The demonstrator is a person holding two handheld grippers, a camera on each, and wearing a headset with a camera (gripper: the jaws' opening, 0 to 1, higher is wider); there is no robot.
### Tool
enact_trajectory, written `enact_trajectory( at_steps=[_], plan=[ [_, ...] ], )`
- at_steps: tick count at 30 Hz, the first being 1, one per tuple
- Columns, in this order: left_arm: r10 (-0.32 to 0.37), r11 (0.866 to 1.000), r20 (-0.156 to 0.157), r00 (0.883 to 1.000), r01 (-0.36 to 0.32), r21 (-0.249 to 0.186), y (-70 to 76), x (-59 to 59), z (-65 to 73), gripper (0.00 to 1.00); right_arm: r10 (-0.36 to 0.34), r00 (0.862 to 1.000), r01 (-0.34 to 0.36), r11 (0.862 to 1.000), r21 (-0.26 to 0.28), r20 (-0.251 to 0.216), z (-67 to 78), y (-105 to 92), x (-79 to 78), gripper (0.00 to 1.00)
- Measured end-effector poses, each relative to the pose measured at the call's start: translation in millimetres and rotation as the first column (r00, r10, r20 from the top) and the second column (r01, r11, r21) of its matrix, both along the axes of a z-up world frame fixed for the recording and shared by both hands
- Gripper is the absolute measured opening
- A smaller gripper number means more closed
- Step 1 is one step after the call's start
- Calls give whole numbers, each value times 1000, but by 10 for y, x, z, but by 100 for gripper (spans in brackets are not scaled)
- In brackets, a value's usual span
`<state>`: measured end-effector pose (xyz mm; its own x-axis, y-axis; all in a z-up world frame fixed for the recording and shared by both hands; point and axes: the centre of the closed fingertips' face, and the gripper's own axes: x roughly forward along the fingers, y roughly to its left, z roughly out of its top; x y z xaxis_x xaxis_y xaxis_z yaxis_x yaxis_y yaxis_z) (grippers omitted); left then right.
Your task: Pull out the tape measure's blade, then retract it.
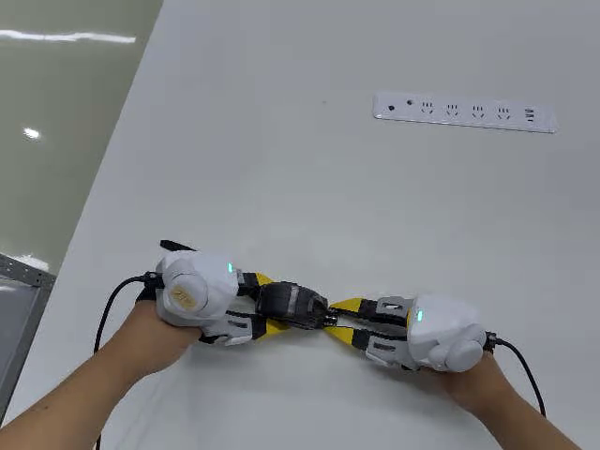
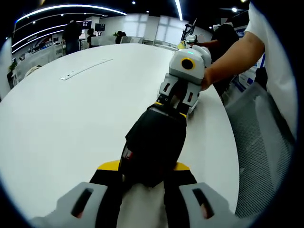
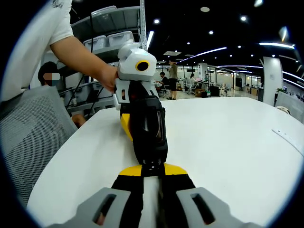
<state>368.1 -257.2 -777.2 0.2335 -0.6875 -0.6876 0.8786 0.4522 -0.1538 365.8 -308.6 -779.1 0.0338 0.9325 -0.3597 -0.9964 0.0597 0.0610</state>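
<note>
The black tape measure [image 1: 292, 305] lies low over the white table [image 1: 309, 178], held between the two grippers. My left gripper [image 1: 274, 313] is shut on its case, yellow pads on either side; in the left gripper view the case [image 2: 154, 142] sits between the jaws of that gripper [image 2: 148, 175]. My right gripper [image 1: 341, 320] faces it from the right, jaws pinched on the blade's end hook right at the case mouth. The right gripper view has the case [image 3: 148, 124] just beyond the closed jaws of that gripper [image 3: 151, 172]. Hardly any blade is out.
A white power strip [image 1: 464, 112] lies at the table's far right. The table's left edge runs diagonally, with green floor and a metal shelf corner [image 1: 19, 274] beyond. A mesh chair [image 3: 28, 142] stands near the table. Cables trail from both grippers.
</note>
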Motion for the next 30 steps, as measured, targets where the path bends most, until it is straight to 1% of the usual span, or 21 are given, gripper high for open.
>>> enact_trajectory(
  at_steps=[3, 8, 13, 14, 16, 20, 22, 30],
  plan=[
    [0, 1000, 1, 1000, 0, -1, 0, 4, -1, 30, -3, 1000, 3, 1000, 2, -6, 2, -1, 0, 13],
    [-1, 1000, 8, 1000, 1, 1, 3, 2, 1, 30, -1, 1000, 1, 1000, 2, -3, 0, -1, -5, 13],
    [3, 1000, 8, 1000, -3, 7, 3, 0, 2, 30, -2, 1000, 2, 1000, 4, -17, 5, -5, -8, 13],
    [9, 1000, 4, 1000, -9, 3, 2, 0, 3, 29, -1, 1000, 1, 1000, 4, -19, 6, -5, -7, 13],
    [5, 1000, 10, 1000, -5, -4, 4, 3, 4, 29, -1, 1000, 1, 1000, 5, -23, 4, -9, -10, 12],
    [1, 1000, 13, 1000, -1, -2, 0, 3, 4, 29, -2, 1000, 2, 1000, 7, -27, 6, -11, -12, 12],
    [0, 1000, 14, 1000, 0, -3, 1, 3, 3, 29, 0, 1000, 0, 1000, 6, -21, 7, -12, -12, 12],
    [-6, 1000, 16, 1000, 6, 0, 0, 2, 1, 29, 3, 1000, -3, 1000, 6, -22, 7, -28, -15, 12]
  ],
)
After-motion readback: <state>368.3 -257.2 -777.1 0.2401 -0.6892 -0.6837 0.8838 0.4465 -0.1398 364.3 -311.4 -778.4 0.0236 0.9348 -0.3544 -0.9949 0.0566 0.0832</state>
